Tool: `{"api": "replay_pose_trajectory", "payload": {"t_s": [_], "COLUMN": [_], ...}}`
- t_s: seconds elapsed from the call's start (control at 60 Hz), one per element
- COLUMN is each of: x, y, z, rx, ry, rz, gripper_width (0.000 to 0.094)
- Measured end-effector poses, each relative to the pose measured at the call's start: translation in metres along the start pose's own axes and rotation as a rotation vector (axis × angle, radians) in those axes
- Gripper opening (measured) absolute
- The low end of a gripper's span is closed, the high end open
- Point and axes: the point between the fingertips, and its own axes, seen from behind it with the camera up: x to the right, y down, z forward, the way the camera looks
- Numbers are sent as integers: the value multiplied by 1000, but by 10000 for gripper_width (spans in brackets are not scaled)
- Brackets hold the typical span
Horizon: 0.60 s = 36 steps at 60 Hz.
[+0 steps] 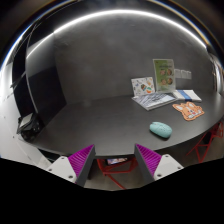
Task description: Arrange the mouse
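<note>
A pale teal mouse [160, 129] lies on the dark grey table [95, 120], beyond my fingers and to the right of them. An orange patterned mat [189, 110] lies on the table just past the mouse to the right. My gripper [114, 158] is held off the table's near edge with its two fingers spread wide and nothing between them; the magenta pads [82, 160] face each other across the gap.
Leaflets and papers [155, 88] lie and lean at the back right of the table by the grey wall. A dark object [27, 124] sits at the table's left end. A red chair frame [118, 166] shows below the table edge between my fingers.
</note>
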Motion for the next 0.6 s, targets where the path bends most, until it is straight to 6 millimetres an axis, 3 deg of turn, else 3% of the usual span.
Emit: {"api": "replay_pose_trajectory", "payload": {"t_s": [0.117,0.25,0.45,0.6], "x": [27,92,184,218], "y": [-3,-8,1,1], "z": [4,30,78,113], "rx": [0,3,-5,-12], "ry": [37,84,124,80], "rz": [11,-5,-70,-171], "gripper_width": [824,822,821,820]}}
